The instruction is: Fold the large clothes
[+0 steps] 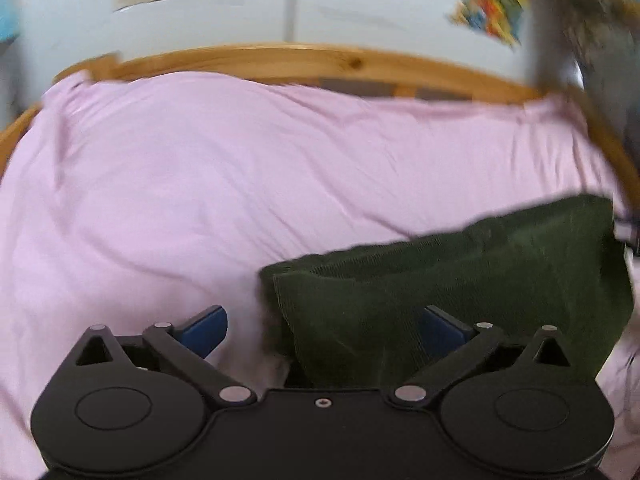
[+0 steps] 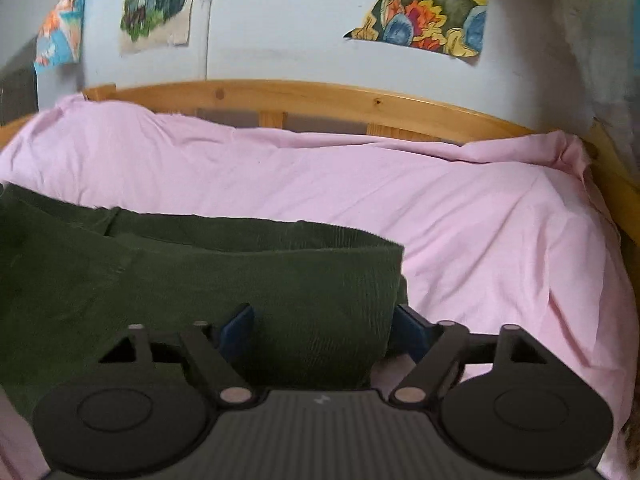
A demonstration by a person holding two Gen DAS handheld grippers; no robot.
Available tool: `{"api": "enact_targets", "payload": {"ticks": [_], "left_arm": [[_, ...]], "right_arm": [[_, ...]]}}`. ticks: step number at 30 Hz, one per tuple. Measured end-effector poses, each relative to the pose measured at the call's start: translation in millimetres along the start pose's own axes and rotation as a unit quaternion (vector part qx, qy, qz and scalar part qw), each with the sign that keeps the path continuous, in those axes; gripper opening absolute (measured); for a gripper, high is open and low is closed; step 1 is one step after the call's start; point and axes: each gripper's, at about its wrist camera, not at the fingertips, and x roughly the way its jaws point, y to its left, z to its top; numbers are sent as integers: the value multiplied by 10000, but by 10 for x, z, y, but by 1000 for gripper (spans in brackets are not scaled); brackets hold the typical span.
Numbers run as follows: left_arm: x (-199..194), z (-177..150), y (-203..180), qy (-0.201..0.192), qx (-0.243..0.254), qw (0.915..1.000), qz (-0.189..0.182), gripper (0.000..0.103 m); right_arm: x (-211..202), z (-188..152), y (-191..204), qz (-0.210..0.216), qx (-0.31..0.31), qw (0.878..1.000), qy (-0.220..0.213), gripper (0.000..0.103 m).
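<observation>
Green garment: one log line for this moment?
green garment on pink sheet | left gripper open | right gripper open

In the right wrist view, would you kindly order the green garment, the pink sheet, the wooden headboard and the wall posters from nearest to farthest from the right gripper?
1. Green garment, between the right gripper's fingers.
2. Pink sheet, beneath and beyond.
3. Wooden headboard, at the far edge.
4. Wall posters, above, behind it.
</observation>
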Motion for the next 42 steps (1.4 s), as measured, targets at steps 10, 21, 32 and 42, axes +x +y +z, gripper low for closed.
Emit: {"api": "enact_targets", "payload": {"ticks": [10, 21, 32, 42], "left_arm": [[222, -426, -311, -104, 161, 9896, 1423, 93], [682, -455, -244, 278, -232, 9749, 2198, 101], [284, -445, -582, 76, -473, 9766, 2097, 102], [212, -467, -1025, 142, -374, 9860, 1620, 102]], "right_arm": [[141, -78, -45, -1369, 674, 9850, -810, 100], [870, -245, 61, -2236, -120, 9718, -735, 103], [169, 16, 616, -2357, -827, 9585, -1371, 103], [597, 178, 1569, -1170, -924, 9817, -1185, 103]]}}
